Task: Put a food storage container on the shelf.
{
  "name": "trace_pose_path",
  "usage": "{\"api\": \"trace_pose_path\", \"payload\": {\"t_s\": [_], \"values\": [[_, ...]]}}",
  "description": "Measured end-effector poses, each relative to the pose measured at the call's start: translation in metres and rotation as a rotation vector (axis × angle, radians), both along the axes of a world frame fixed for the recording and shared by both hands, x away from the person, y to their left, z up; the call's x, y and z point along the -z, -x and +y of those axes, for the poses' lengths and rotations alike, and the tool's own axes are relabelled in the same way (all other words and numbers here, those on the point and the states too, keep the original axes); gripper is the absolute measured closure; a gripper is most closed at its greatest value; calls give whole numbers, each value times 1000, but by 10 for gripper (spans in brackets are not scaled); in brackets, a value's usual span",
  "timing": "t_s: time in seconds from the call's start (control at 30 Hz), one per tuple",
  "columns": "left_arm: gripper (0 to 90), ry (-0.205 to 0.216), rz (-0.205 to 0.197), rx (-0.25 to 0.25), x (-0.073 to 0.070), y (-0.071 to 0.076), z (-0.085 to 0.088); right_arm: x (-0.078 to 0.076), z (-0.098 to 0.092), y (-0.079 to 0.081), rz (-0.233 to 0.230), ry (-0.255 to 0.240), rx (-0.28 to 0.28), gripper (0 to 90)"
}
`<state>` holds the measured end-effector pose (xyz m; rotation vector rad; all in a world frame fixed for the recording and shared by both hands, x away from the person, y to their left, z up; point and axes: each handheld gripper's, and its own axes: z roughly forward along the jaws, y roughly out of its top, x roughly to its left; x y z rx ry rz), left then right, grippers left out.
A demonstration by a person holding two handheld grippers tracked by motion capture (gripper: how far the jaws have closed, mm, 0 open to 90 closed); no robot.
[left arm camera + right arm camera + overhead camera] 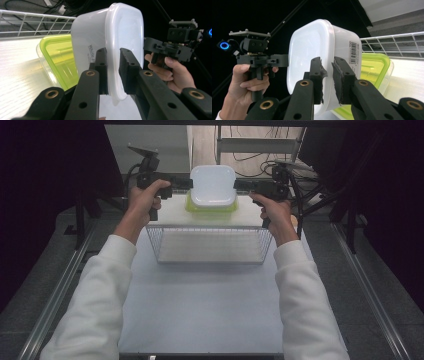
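A white plastic container (212,185) with a white lid hangs between both grippers, just over a clear container with a yellow-green lid (192,207); I cannot tell whether the two touch. My left gripper (190,183) is shut on the lid's rim at its left side. My right gripper (236,185) is shut on the rim at its right side. In the left gripper view the jaws (113,62) pinch the edge of the white container (87,32). The right gripper view shows its jaws (327,70) clamped on the opposite edge (307,45).
A wire basket (210,227) stands on the white table (200,305) just in front of the containers. The yellow-green container rests on a pale board (175,212) behind the basket. Dark frames and cables flank the table's far end.
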<state>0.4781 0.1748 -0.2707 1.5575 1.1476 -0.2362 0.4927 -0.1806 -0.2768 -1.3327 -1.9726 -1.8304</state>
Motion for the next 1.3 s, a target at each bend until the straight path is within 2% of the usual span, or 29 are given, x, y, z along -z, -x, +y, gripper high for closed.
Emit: {"api": "trace_pose_path", "payload": {"t_s": [0.1,0.2,0.33,0.4,0.47,0.6,0.67,0.73,0.87,0.97,1.03,1.1,1.17,1.3], "values": [[763,43,48,-11,3,-8,3,2,1,-5,12,-11,8,753],[752,80,83,-21,7,-16,5,5,2,-10,46,-29,18,743],[740,98,101,-41,10,-21,6,10,2,-16,69,-71,32,738],[742,91,112,-54,13,-23,7,11,3,-18,87,-81,35,725],[743,96,111,-58,14,-24,8,15,4,-20,102,-92,39,714],[739,89,95,-56,14,-23,7,15,5,-21,95,-95,51,709],[717,83,84,-54,14,-22,6,15,5,-20,97,-96,51,673],[681,71,37,-61,11,-19,5,14,6,-19,88,-106,52,647],[562,35,-42,-78,3,-10,3,4,4,-10,16,-81,67,561],[499,-16,-94,-91,0,1,3,-3,1,-1,-38,-30,70,513],[471,-27,-136,-104,-2,12,5,-7,0,6,-66,6,58,502],[430,-27,-161,-92,-3,21,8,-11,-2,15,-97,41,38,483],[391,-62,-206,-79,-5,35,13,-14,-6,27,-129,83,27,460],[351,-105,-261,-67,-2,59,20,-13,-16,47,-159,133,1,422]]}}
